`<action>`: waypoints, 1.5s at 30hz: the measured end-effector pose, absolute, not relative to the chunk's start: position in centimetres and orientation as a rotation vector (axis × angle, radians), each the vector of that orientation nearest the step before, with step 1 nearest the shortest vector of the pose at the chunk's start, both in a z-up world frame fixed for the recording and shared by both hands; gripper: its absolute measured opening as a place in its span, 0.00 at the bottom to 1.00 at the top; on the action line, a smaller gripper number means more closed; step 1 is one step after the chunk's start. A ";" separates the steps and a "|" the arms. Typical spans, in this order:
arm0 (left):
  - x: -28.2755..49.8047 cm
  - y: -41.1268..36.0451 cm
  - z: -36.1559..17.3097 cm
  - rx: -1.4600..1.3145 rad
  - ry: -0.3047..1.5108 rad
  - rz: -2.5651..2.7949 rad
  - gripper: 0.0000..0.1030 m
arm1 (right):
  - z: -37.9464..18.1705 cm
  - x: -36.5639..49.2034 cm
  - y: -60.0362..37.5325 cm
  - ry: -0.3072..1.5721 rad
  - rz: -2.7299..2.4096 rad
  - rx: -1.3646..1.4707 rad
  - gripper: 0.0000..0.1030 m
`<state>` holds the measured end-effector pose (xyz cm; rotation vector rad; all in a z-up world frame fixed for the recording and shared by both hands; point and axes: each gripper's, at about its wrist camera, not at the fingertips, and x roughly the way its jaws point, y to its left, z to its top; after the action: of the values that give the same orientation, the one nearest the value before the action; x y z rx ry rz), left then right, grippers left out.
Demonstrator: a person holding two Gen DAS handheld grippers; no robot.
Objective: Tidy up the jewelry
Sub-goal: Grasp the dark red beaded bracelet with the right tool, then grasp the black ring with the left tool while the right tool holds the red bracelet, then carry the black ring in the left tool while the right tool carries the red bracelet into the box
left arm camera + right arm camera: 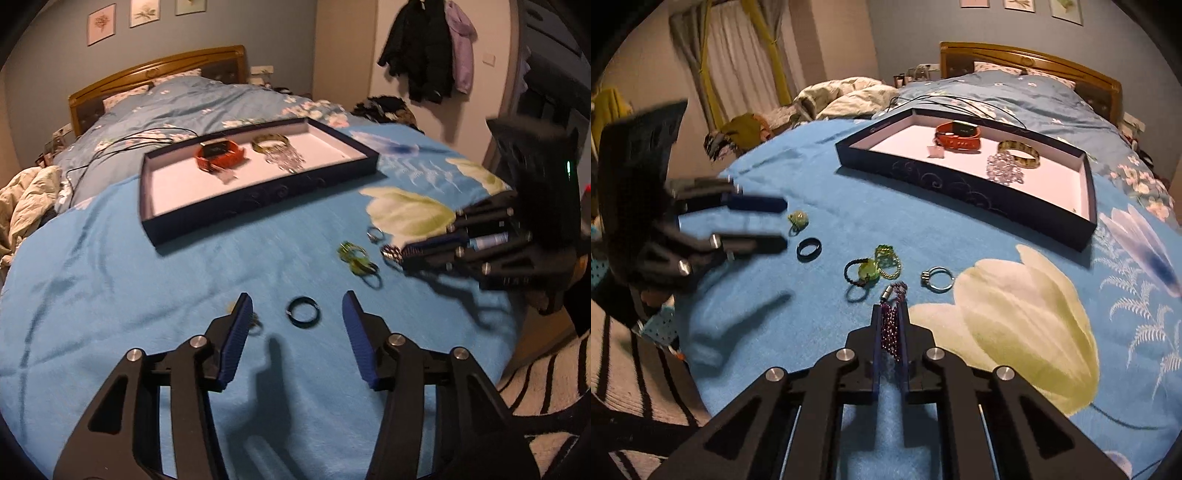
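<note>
Two grippers: my right gripper (pixel 889 314) pinches purple beads (pixel 891 332); my left gripper (pixel 297 314) is spread around a black ring (pixel 303 311) on the bed (pixel 110 277).

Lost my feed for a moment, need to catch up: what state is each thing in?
Right gripper: shut on purple bead bracelet.
Left gripper: open, black ring lying between its fingers.
Tray: open, holding orange band, patterned bangle, crystal piece.
Silver ring: loose on blanket.
Green rings: loose on blanket.

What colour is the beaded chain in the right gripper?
Purple beaded chain, clearest in the right wrist view.
</note>
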<state>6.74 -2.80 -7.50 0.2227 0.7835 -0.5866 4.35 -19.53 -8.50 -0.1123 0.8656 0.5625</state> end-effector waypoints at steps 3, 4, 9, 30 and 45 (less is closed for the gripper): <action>6.6 -3.7 -8.2 0.246 0.802 -0.596 0.45 | -8.1 4.2 -20.1 0.851 0.554 -0.081 0.06; 6.6 -4.0 -8.3 0.256 0.810 -0.590 0.44 | -8.0 4.2 -20.2 0.848 0.553 -0.070 0.06; 7.3 -4.4 -9.0 0.271 0.841 -0.569 0.44 | -7.3 4.4 -21.1 0.819 0.542 -0.012 0.06; 8.6 -4.0 -9.1 0.214 0.868 -0.543 0.22 | -5.1 5.3 -22.8 0.719 0.498 0.067 0.06; 9.5 -4.0 -5.6 0.170 0.767 -0.540 0.22 | -2.9 6.4 -23.2 0.640 0.490 0.084 0.06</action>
<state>9.50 -4.00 -5.61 0.1704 0.7672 -0.5399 6.42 -23.20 -2.95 0.0839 0.6396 0.4905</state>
